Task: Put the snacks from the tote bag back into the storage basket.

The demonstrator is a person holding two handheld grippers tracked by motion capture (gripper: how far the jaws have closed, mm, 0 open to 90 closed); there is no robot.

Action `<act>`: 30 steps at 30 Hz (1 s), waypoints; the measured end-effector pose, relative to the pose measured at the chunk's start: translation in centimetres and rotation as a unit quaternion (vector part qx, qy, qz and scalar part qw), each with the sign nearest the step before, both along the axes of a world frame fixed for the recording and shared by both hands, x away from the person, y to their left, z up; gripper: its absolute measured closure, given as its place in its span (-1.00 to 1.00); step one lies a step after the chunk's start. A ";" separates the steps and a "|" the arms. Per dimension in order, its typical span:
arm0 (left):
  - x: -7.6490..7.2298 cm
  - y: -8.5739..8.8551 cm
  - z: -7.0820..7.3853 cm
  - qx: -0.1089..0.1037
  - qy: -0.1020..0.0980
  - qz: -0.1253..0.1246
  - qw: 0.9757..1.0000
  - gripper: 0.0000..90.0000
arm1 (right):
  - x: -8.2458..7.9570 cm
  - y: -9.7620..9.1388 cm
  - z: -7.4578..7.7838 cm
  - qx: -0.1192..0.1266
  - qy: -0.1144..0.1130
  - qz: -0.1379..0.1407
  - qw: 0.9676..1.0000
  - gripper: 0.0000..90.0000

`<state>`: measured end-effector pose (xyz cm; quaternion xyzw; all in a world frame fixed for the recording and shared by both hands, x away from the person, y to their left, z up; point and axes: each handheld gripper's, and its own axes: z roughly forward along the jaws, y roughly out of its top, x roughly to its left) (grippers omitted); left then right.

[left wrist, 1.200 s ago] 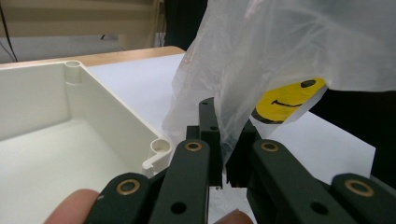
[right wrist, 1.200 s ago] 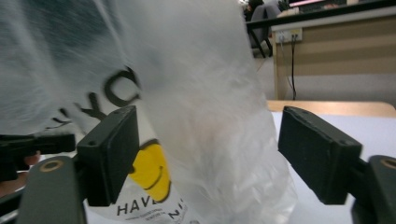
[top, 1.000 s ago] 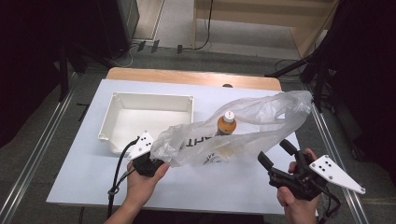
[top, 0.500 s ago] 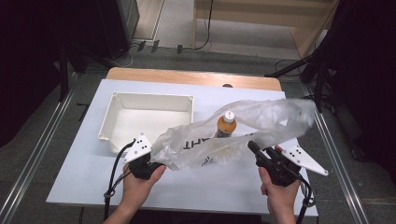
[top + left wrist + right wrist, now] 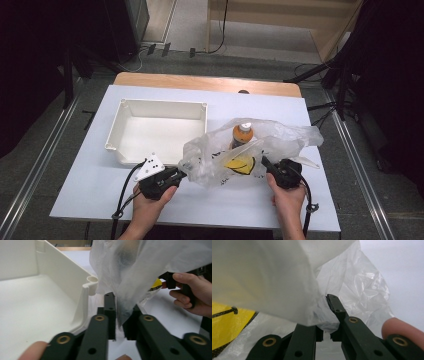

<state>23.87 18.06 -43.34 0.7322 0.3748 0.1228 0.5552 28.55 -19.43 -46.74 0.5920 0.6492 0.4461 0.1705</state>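
Plainly, both your claws had just clenched on the limp, slippery plastic bag beside the white tray; its bottle added weight.

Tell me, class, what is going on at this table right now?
A person holds a clear plastic bag by two sides with a pair of hand-held grippers. The left gripper has the bag's left edge between its jaws, which have just been opening a little; the right gripper has just closed on the right edge. An orange-capped bottle stands inside the bag, along with something yellow. A white tray sits beside it on the table.
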 end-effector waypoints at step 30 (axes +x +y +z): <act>-1.8 1.3 2.3 -0.020 -0.022 0.020 0.999 0.74 | 0.3 2.7 -0.1 -0.013 -0.044 0.046 0.998 0.82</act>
